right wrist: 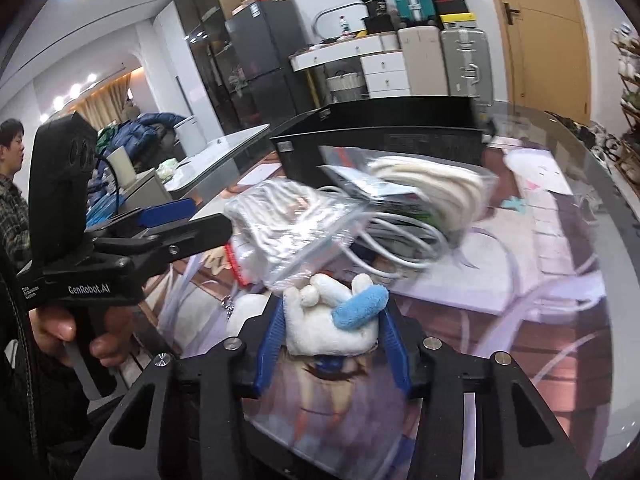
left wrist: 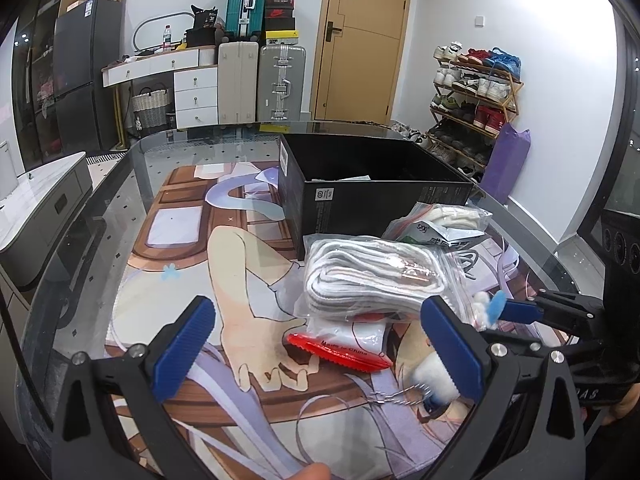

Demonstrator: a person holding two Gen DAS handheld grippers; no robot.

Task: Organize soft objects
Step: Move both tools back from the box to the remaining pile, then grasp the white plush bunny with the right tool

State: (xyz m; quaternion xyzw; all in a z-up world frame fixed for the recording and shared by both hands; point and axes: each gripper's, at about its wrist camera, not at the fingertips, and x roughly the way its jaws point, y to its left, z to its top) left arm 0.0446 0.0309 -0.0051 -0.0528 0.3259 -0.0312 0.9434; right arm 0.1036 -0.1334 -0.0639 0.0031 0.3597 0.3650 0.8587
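Pinching a white plush [right wrist: 328, 320] with a blue tuft, the right gripper [right wrist: 332, 336] has its jaws pressed against the toy's sides, low over the worktop [right wrist: 560, 320] mat. Beside it the left gripper [left wrist: 316, 354] hangs with jaws spread and nothing between the pads, over a red-zipped bag [left wrist: 344, 344]. Beyond lie bagged white cloth [left wrist: 376, 280], another bag [left wrist: 440, 220], then the black box [left wrist: 376, 176]. This looks like the pickup step; next, lift the plush clear of the bags and carry it to the box.
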